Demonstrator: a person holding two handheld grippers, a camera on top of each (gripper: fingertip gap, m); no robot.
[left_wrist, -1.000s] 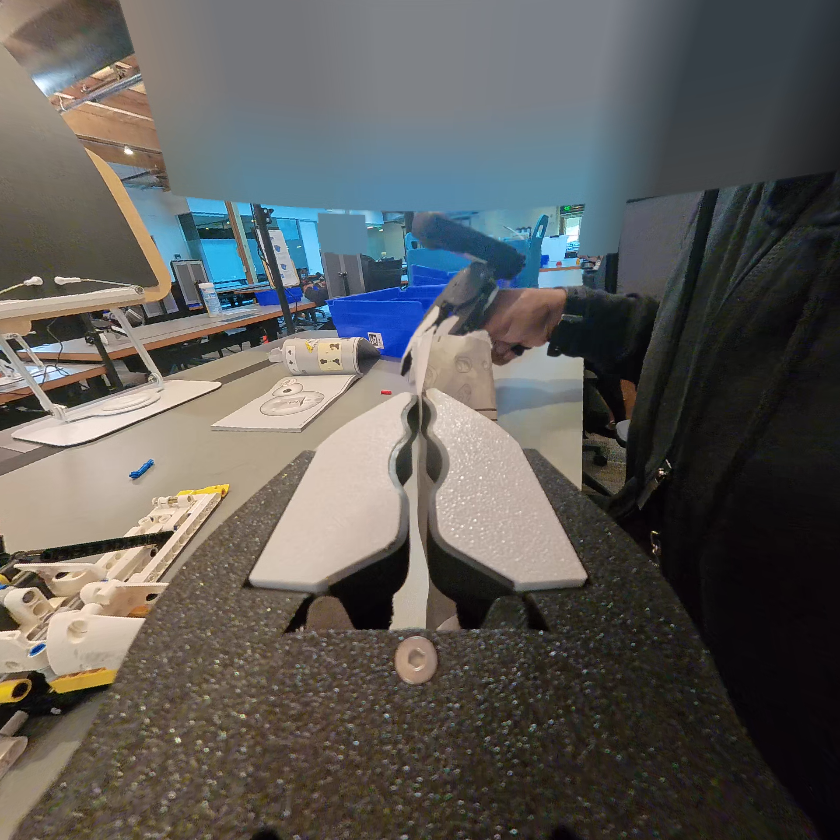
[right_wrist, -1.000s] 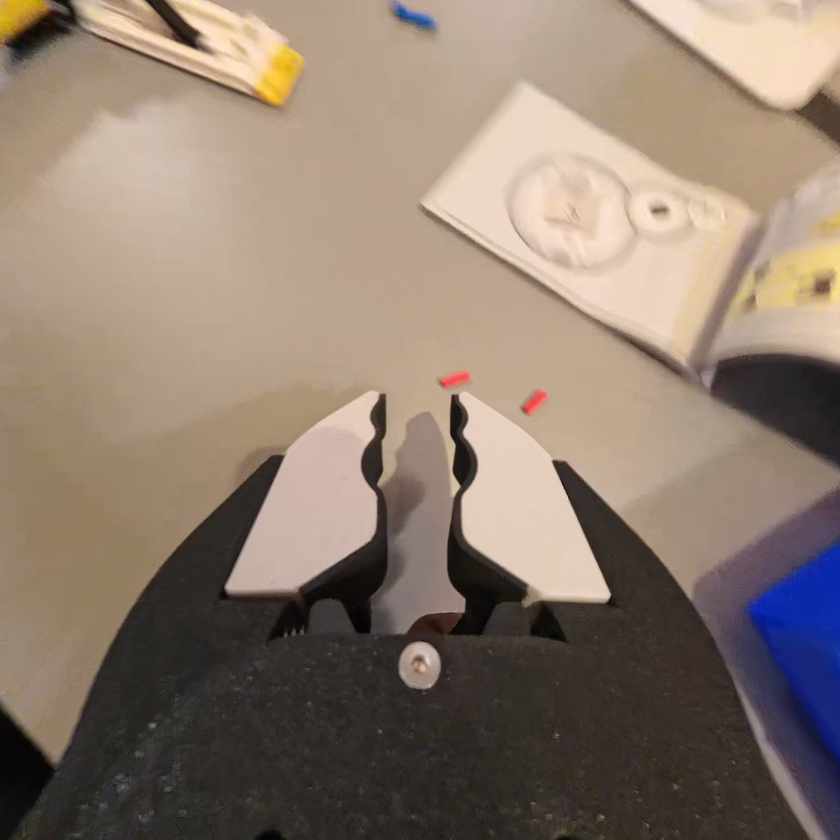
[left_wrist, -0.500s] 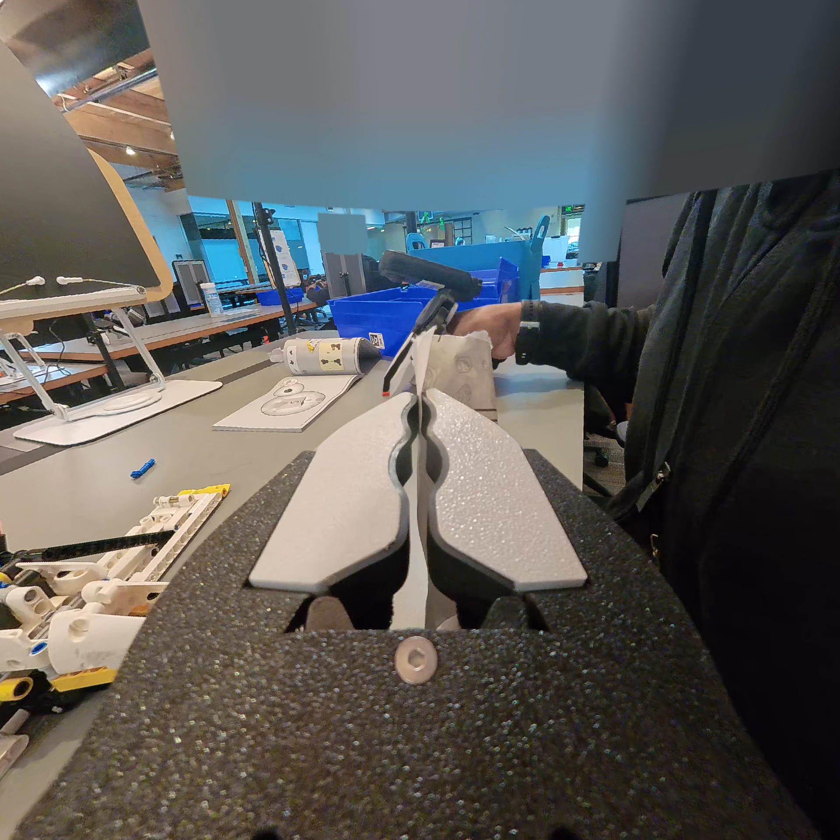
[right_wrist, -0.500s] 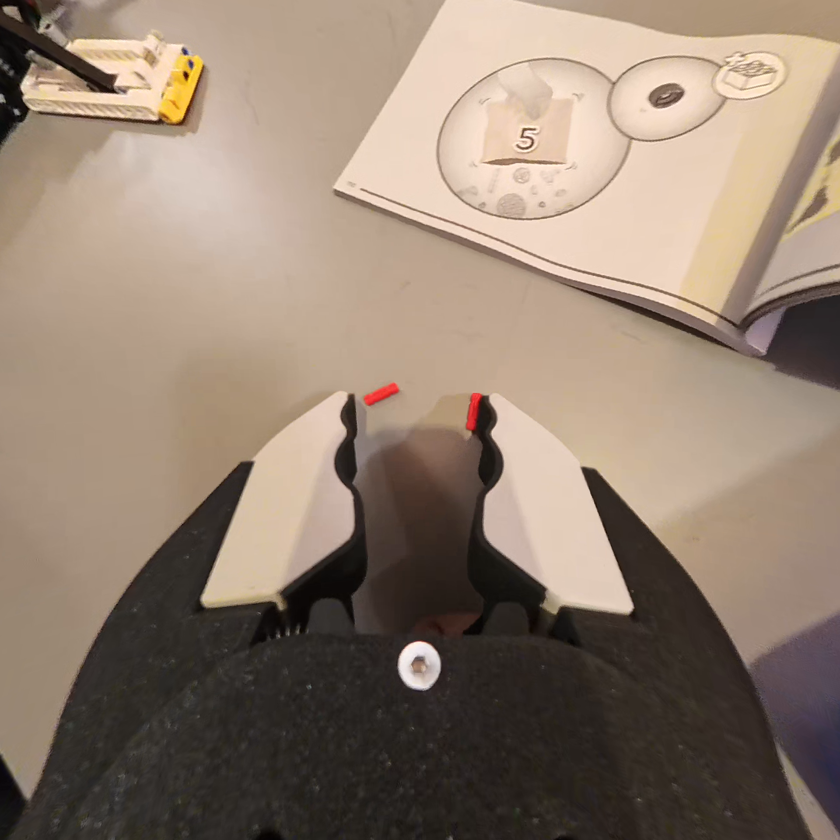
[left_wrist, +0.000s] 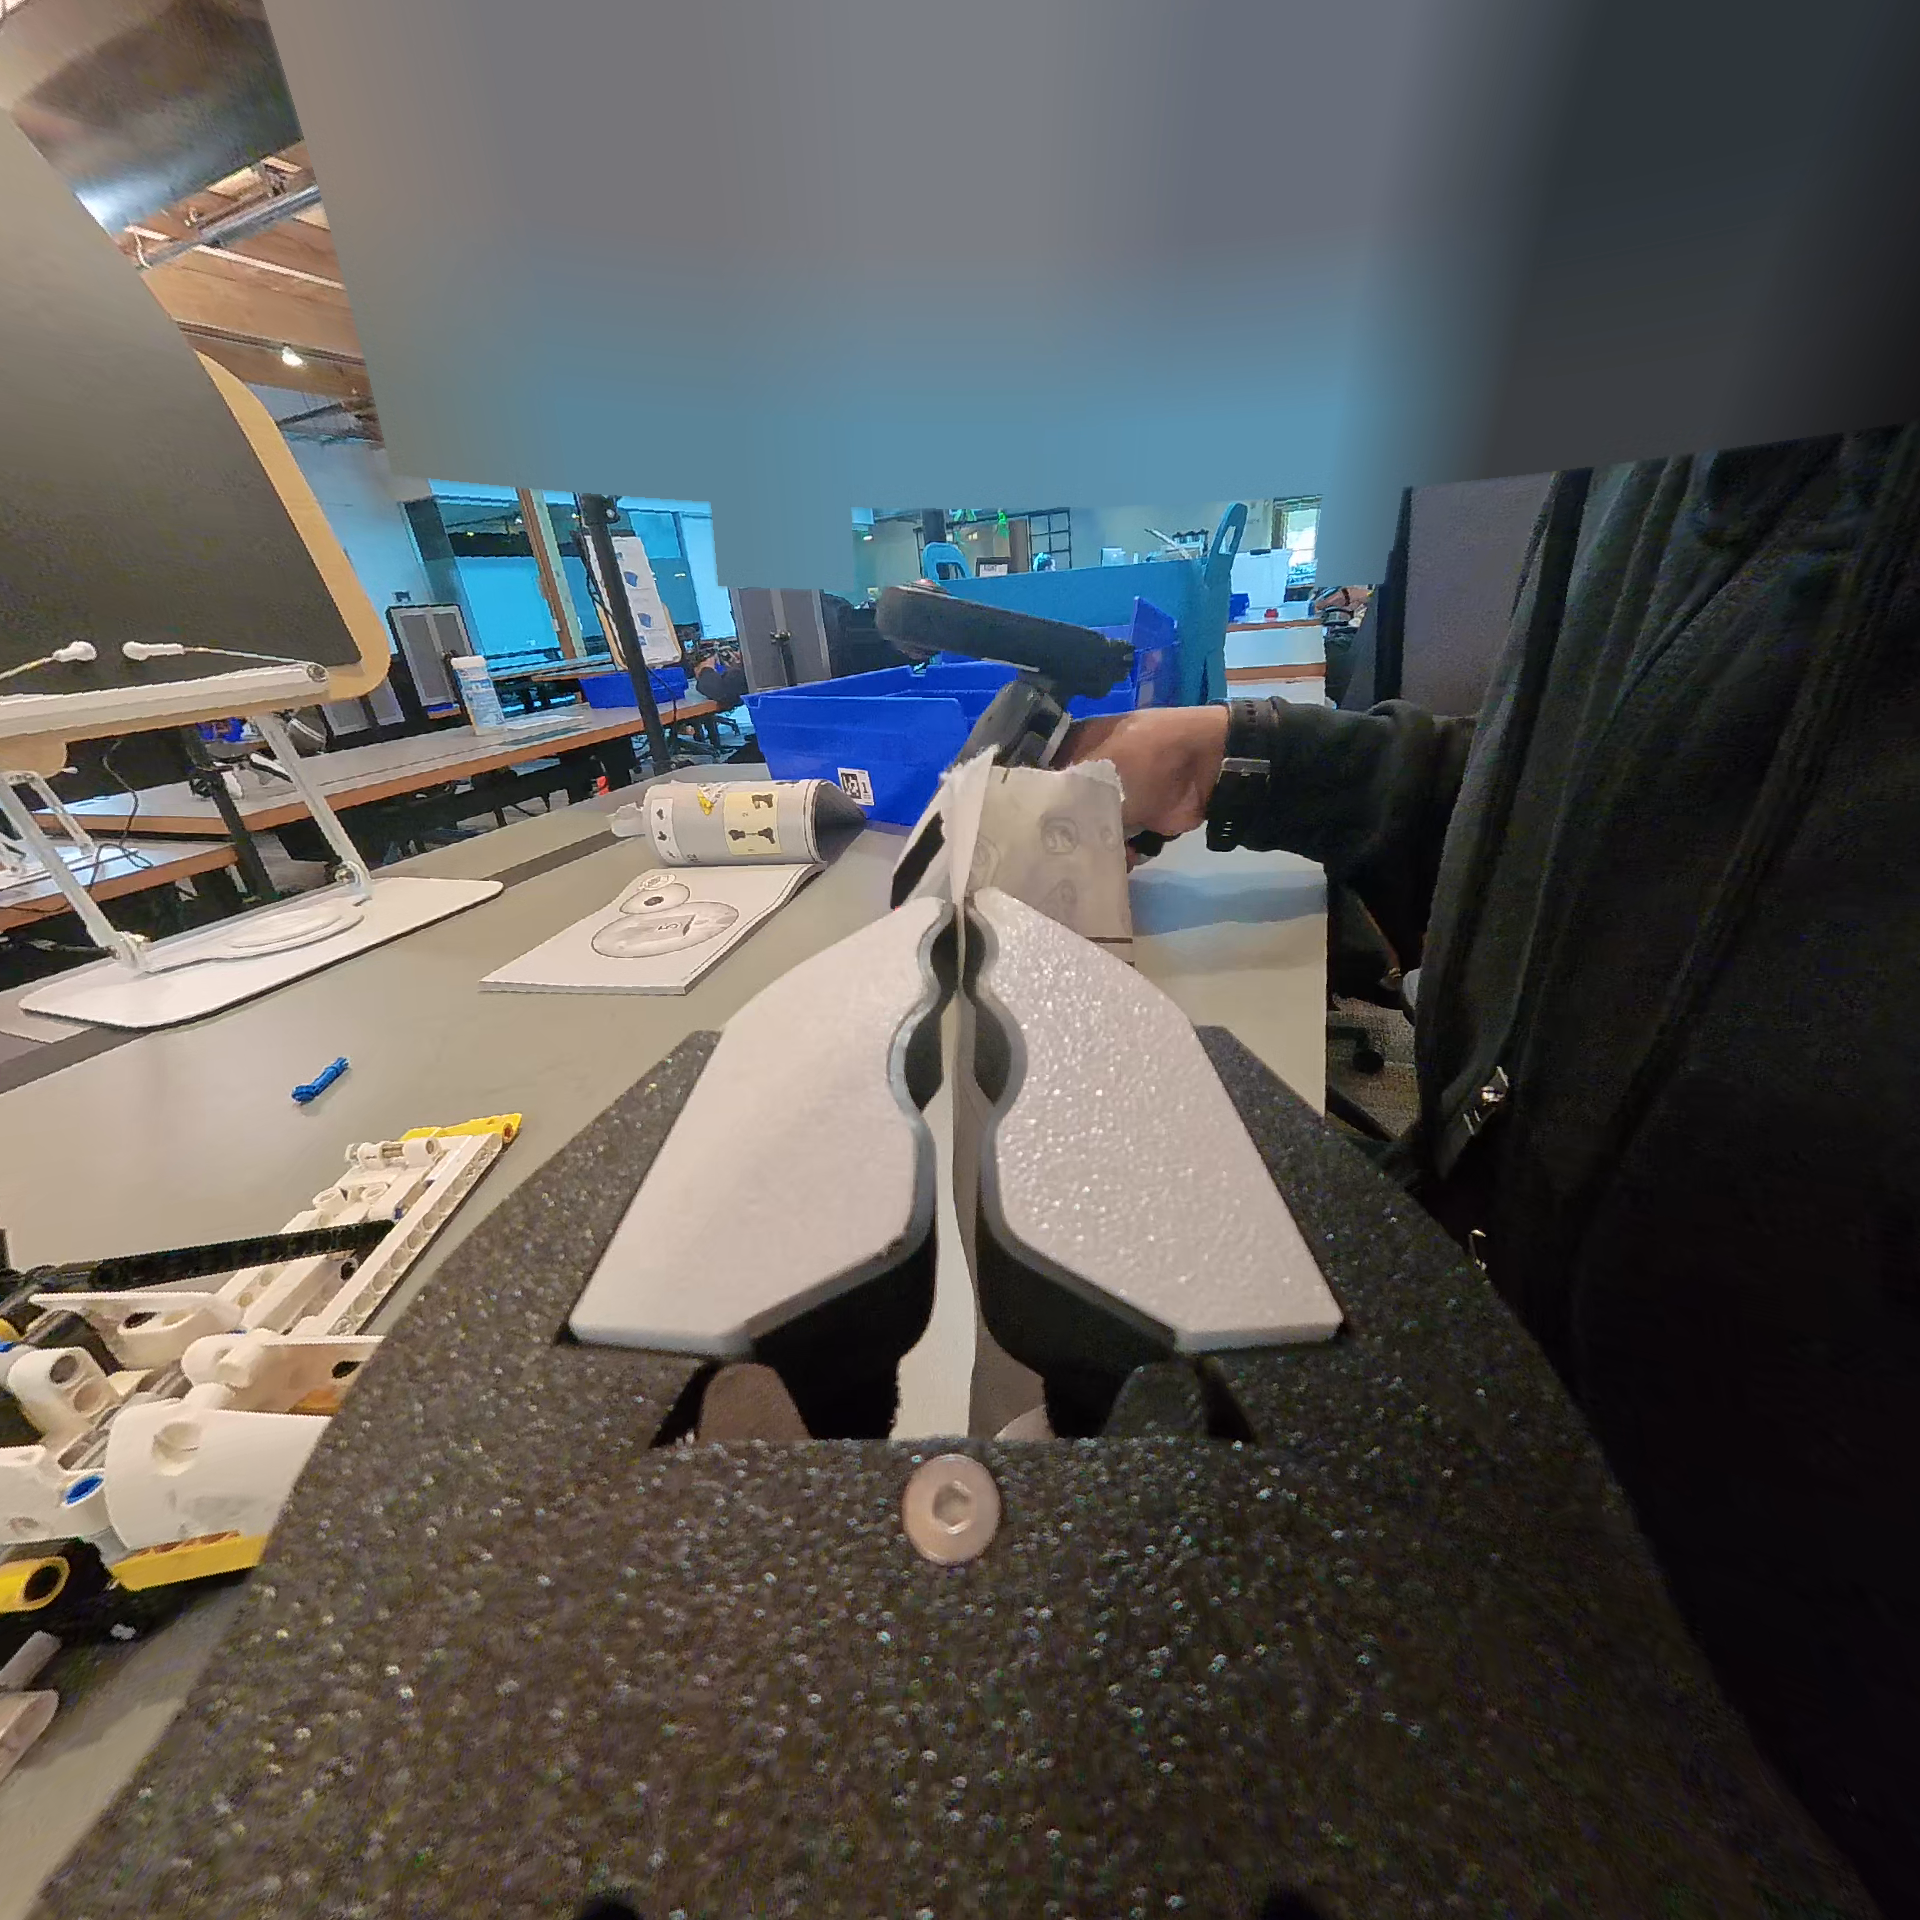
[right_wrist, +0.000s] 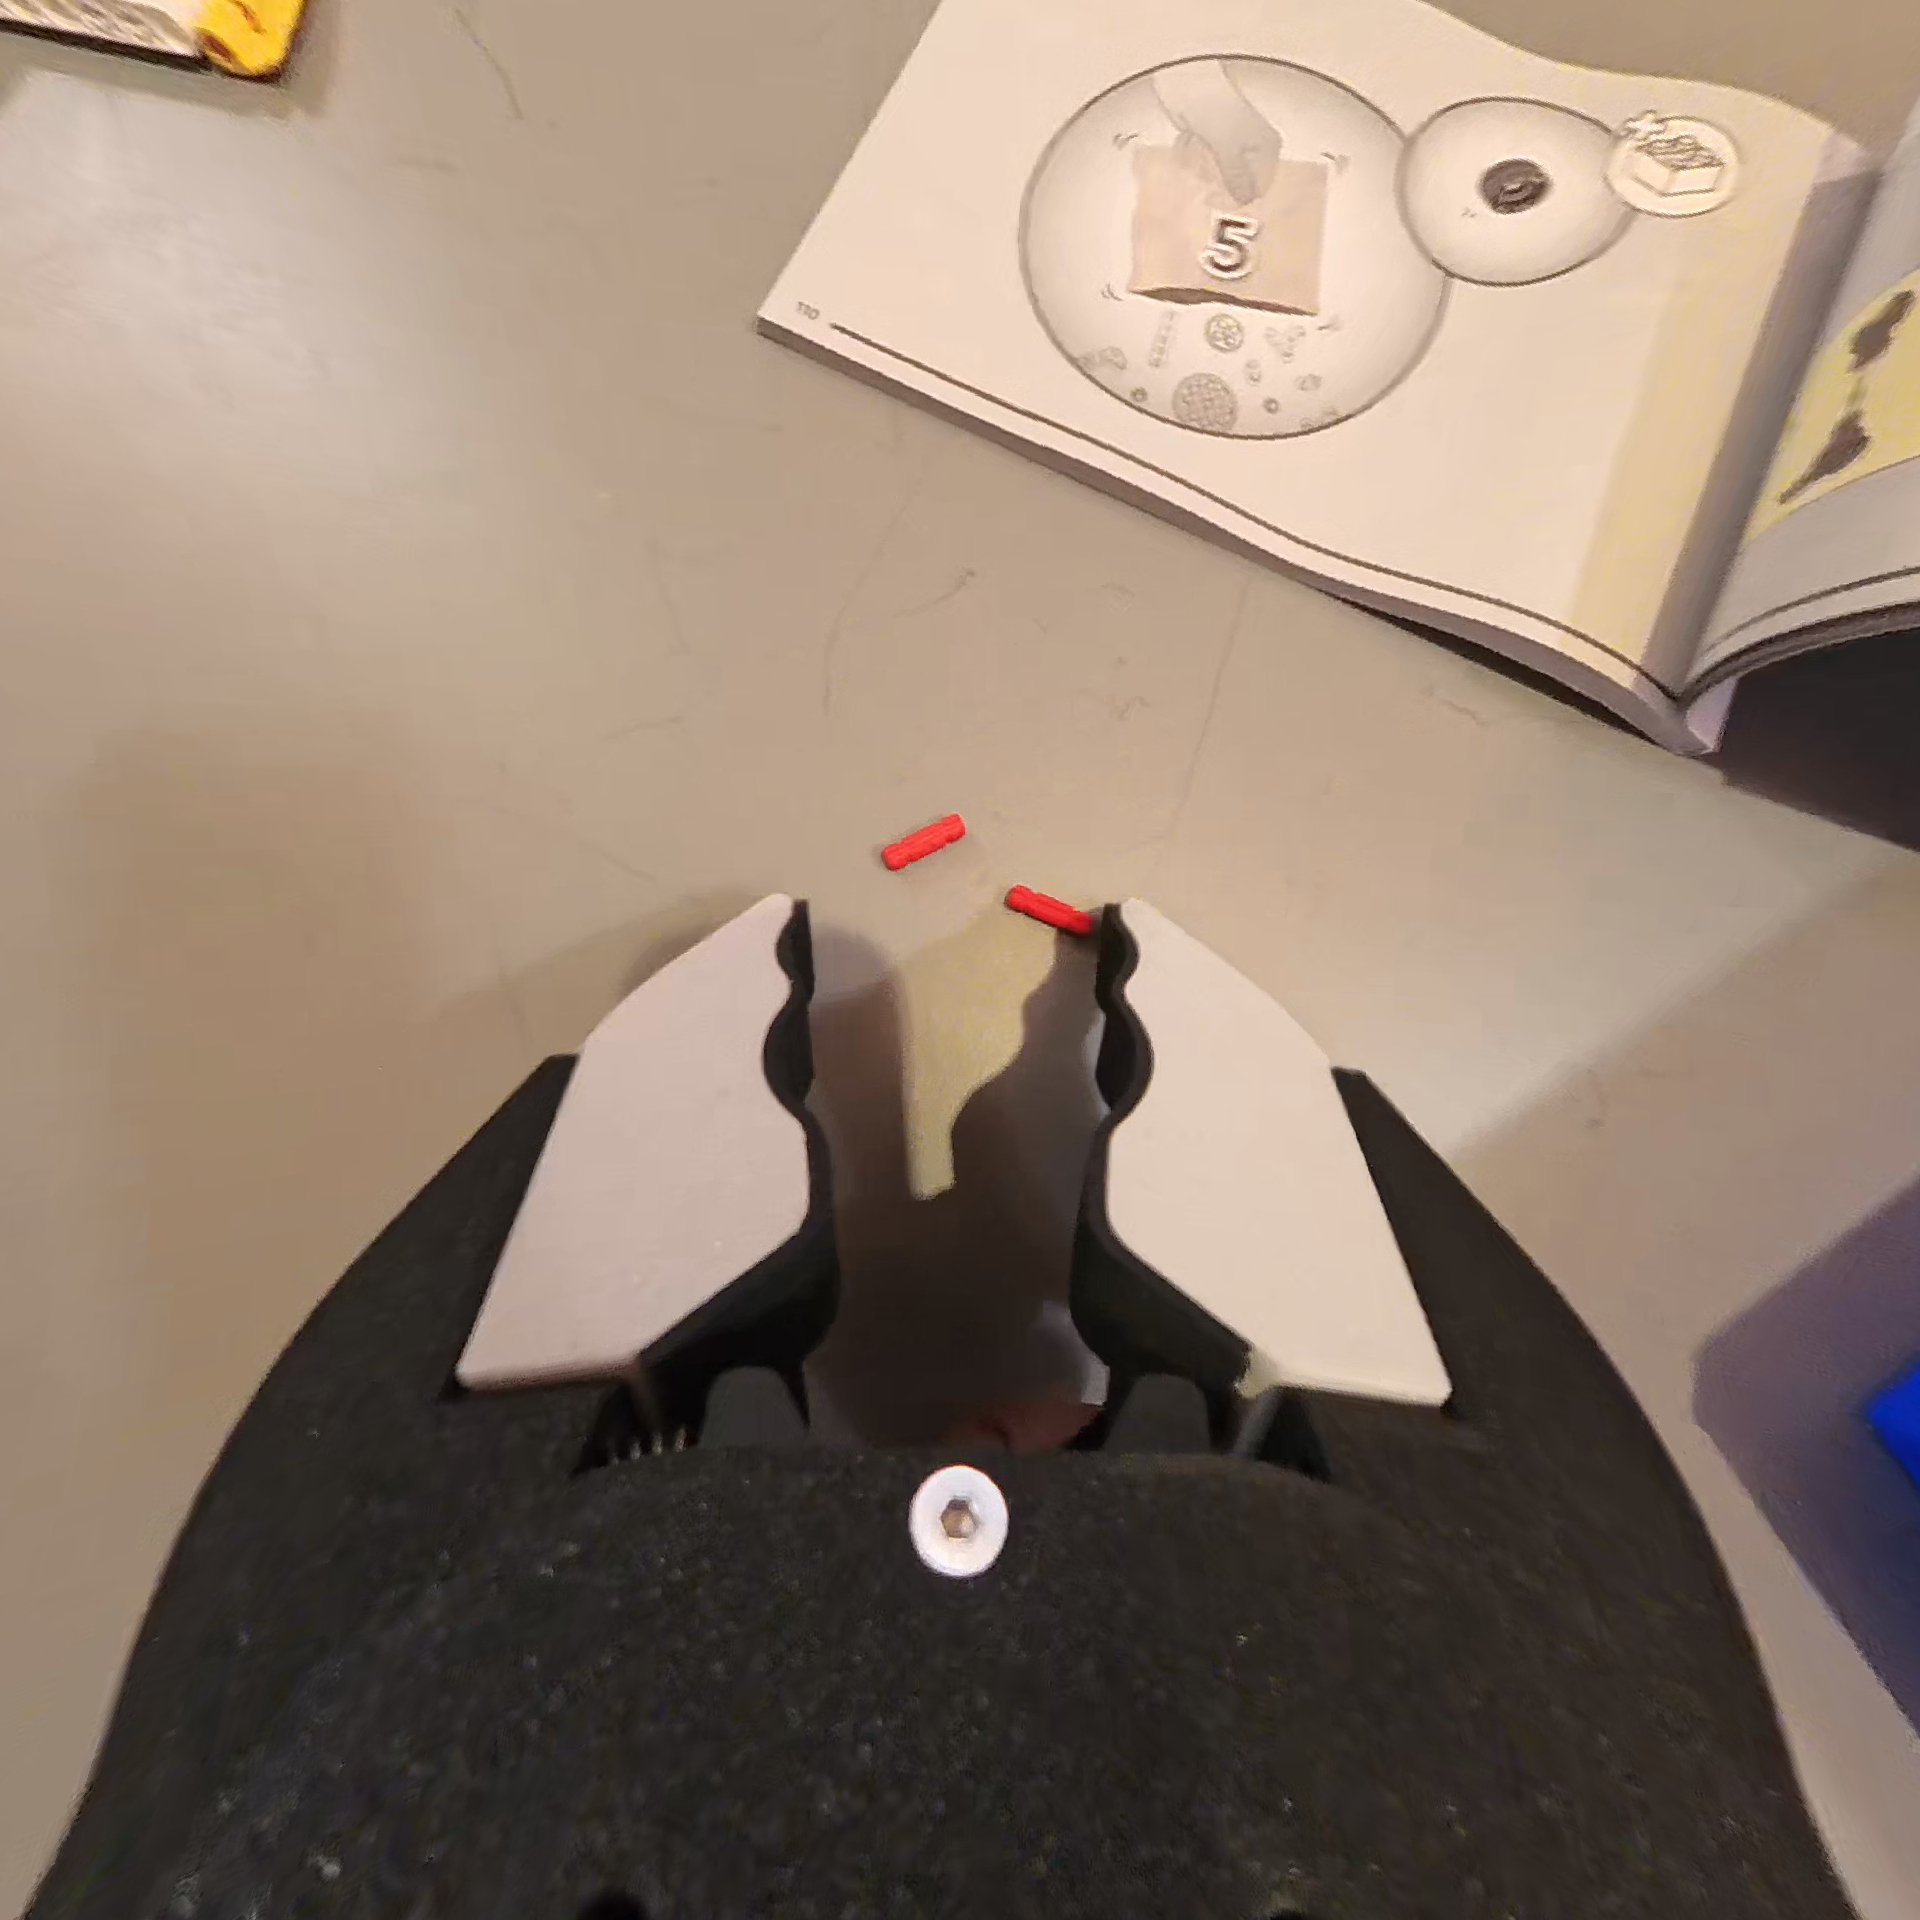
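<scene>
The left gripper (left_wrist: 961, 914) has its fingers (left_wrist: 1101, 1122) pressed together on a white paper bag (left_wrist: 1049, 852), whose torn top edge stands up just past the fingertips; this grip looks the same as a second ago. The change is on the other side. The right gripper (right_wrist: 951, 914), narrow a second ago, now has its fingers (right_wrist: 665, 1122) spread wide and nothing between them but bare worktop (right_wrist: 416, 623). It has also come closer to two small red pins lying on the worktop: the nearer red pin (right_wrist: 1049, 911) now lies just at the inner tip of the right-hand finger, touching it or almost so, while the other red pin (right_wrist: 923, 841) lies a little ahead of the fingertips, about midway between them. Neither pin is gripped, since the pads press on nothing. Judging from that, the fingers seem to have opened around the pins rather than on either one. Ahead and to the right of the fingers lies an open instruction booklet (right_wrist: 1299, 343), well apart from the pins. In the left wrist view the right gripper appears beyond the bag, held by a hand (left_wrist: 1143, 758) in a dark sleeve, with a blue bin (left_wrist: 873, 727) behind it. To the left of the left fingers sit a partly built white brick model (left_wrist: 208, 1351) and a small blue piece (left_wrist: 320, 1078).
</scene>
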